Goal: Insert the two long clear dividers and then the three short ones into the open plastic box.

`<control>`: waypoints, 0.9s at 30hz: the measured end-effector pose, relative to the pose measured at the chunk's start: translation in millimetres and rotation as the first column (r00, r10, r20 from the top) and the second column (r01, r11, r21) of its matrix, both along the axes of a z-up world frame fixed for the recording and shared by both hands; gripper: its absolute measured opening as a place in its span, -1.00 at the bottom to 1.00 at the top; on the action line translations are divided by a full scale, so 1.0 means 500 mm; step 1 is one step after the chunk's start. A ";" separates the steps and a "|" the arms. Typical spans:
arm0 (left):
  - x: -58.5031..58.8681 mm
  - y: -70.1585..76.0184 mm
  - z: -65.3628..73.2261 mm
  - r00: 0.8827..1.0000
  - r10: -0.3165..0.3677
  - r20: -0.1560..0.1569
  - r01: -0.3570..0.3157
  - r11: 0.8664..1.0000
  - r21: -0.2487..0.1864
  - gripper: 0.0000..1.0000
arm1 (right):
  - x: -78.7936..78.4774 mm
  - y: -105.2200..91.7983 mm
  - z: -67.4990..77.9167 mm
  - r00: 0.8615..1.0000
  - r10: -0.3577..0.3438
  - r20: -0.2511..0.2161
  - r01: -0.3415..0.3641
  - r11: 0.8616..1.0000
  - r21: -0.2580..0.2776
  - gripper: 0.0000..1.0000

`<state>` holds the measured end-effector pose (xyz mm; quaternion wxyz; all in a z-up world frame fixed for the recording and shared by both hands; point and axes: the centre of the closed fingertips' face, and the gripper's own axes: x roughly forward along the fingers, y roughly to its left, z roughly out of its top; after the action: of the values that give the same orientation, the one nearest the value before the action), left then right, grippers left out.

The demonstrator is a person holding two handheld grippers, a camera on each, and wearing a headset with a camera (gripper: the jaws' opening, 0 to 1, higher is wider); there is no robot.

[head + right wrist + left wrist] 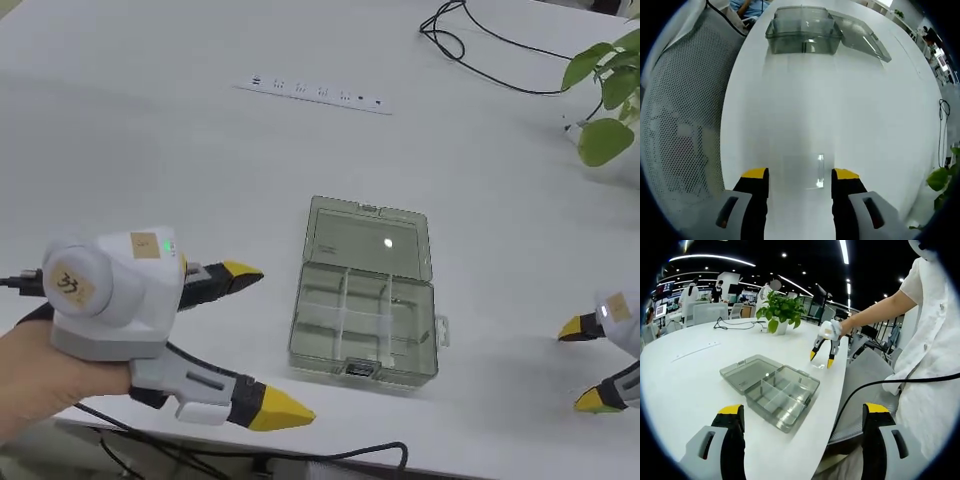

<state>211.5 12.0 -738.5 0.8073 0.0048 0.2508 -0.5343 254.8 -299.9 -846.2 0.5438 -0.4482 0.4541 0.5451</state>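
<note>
A clear divider [820, 172] lies flat on the tabletop [790, 115], between the two tips of the right claw [800, 173] and closer to its right jaw than to its left one. Its long axis runs forward, along the jaws and not across them. The right claw is spread, both jaws stand apart from the piece, and it holds nothing. I judge that closing here would meet the two long edges of the divider. The piece is thin and flat on the surface, so the tips must come very low. Whether it is a long or a short divider I cannot tell.

The open plastic box [800, 45] stands straight ahead of the right claw, well apart, with its lid [860, 35] folded back to the right. Some clear dividers seem to stand inside it in a grid, but how many is hard to count. Nothing lies between this claw and the box.

The left claw [270, 340] is spread wide and empty, with the box ahead of it and a little to the left. The right claw is much nearer to the divider. Beyond the box are a power strip [315, 93], a black cable [480, 35] and a potted plant [605, 90]; none stands in the way.
</note>
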 end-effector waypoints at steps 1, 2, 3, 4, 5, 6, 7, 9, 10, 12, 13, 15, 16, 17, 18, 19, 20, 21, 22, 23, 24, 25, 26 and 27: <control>0.000 0.000 0.000 1.000 0.000 0.000 0.000 1.000 0.000 1.00 | 0.002 -0.002 -0.002 1.000 0.007 0.006 -0.007 1.000 -0.008 -0.01; -0.001 0.000 0.000 1.000 0.000 -0.001 0.000 1.000 -0.001 1.00 | 0.003 -0.002 -0.003 1.000 0.012 0.009 -0.012 1.000 -0.013 -0.02; -0.001 0.000 0.000 1.000 0.000 -0.001 0.000 1.000 0.000 1.00 | 0.002 -0.002 -0.003 1.000 0.016 0.010 -0.016 1.000 -0.014 -0.03; 0.000 0.001 0.000 1.000 0.001 -0.001 -0.001 1.000 0.000 1.00 | 0.002 -0.002 -0.005 1.000 0.019 0.010 -0.018 1.000 -0.015 -0.03; 0.000 0.001 0.000 1.000 0.002 -0.001 -0.002 1.000 0.000 1.00 | 0.001 -0.002 -0.006 1.000 0.020 0.011 -0.020 1.000 -0.017 -0.03; 0.001 0.001 0.000 1.000 0.002 -0.001 -0.002 1.000 0.000 1.00 | 0.003 -0.002 -0.006 1.000 0.018 0.011 -0.018 1.000 -0.018 -0.04; 0.001 0.001 0.000 1.000 0.002 -0.001 -0.002 1.000 -0.001 1.00 | 0.004 -0.002 -0.006 1.000 0.022 0.013 -0.022 1.000 -0.016 -0.05; 0.001 0.002 -0.001 1.000 0.001 -0.003 -0.001 1.000 0.000 1.00 | 0.004 -0.003 -0.006 0.999 0.029 0.013 -0.029 0.999 -0.014 -0.08; 0.001 0.002 -0.002 1.000 0.001 -0.001 -0.001 1.000 0.001 1.00 | 0.003 -0.004 -0.007 0.999 0.034 0.014 -0.034 0.999 -0.016 -0.12; 0.002 0.002 -0.001 1.000 0.002 -0.003 -0.002 1.000 -0.002 1.00 | 0.004 -0.006 -0.006 0.999 0.038 0.016 -0.038 0.999 -0.021 -0.18; 0.002 0.002 -0.002 1.000 0.001 -0.003 -0.001 1.000 -0.002 1.00 | 0.004 -0.006 -0.007 0.999 0.036 0.016 -0.036 0.999 -0.022 -0.20; 0.001 0.002 -0.003 1.000 -0.001 -0.003 0.001 1.000 0.001 1.00 | 0.005 -0.006 -0.007 0.999 0.034 0.016 -0.034 0.999 -0.023 -0.24; 0.001 0.002 -0.003 1.000 -0.002 -0.003 0.002 1.000 0.000 1.00 | 0.005 -0.007 -0.007 0.999 0.036 0.017 -0.036 0.999 -0.025 -0.30; 0.001 0.002 -0.003 1.000 -0.001 -0.003 0.001 1.000 -0.001 1.00 | 0.005 -0.007 -0.007 0.999 0.041 0.017 -0.041 0.999 -0.029 -0.34; 0.002 0.002 -0.003 1.000 0.000 -0.003 0.000 1.000 -0.001 0.99 | 0.005 -0.006 -0.007 0.999 0.041 0.017 -0.040 0.999 -0.030 -0.34; 0.002 0.002 -0.003 1.000 0.000 -0.003 0.000 1.000 0.000 0.99 | 0.005 -0.006 -0.007 0.999 0.040 0.017 -0.039 0.999 -0.031 -0.34; 0.002 0.002 -0.003 1.000 0.000 -0.003 0.000 1.000 -0.001 0.99 | 0.005 -0.006 -0.007 0.999 0.040 0.017 -0.040 0.999 -0.031 -0.34; 0.002 0.002 -0.002 1.000 0.000 -0.002 0.000 1.000 -0.002 0.99 | 0.005 -0.006 -0.007 0.999 0.039 0.017 -0.038 0.999 -0.031 -0.34; 0.002 0.002 -0.002 1.000 -0.001 -0.002 0.001 1.000 -0.002 0.99 | 0.005 -0.005 -0.007 0.999 0.039 0.017 -0.038 0.999 -0.032 -0.34; 0.002 0.002 -0.002 1.000 -0.002 -0.002 0.002 1.000 -0.002 0.99 | 0.005 -0.005 -0.007 0.999 0.038 0.017 -0.038 0.999 -0.033 -0.34; 0.001 0.002 -0.002 1.000 -0.002 -0.002 0.002 1.000 -0.001 0.99 | 0.005 -0.005 -0.008 0.999 0.039 0.018 -0.038 0.999 -0.035 -0.35; 0.001 0.001 -0.002 1.000 -0.003 -0.003 0.003 1.000 -0.001 0.98 | 0.005 -0.005 -0.008 0.999 0.040 0.018 -0.039 0.999 -0.036 -0.35; 0.000 0.001 -0.001 1.000 -0.005 -0.003 0.005 1.000 -0.001 0.98 | 0.005 -0.005 -0.008 0.999 0.040 0.020 -0.039 0.999 -0.037 -0.35; 0.000 0.001 -0.001 1.000 -0.005 -0.003 0.005 1.000 -0.001 0.98 | 0.005 -0.006 -0.007 0.999 0.039 0.022 -0.038 0.999 -0.038 -0.35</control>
<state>211.7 12.4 -739.0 0.8055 0.0044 0.2515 -0.5365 257.4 -302.8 -849.9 0.5299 -0.4732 0.4492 0.5418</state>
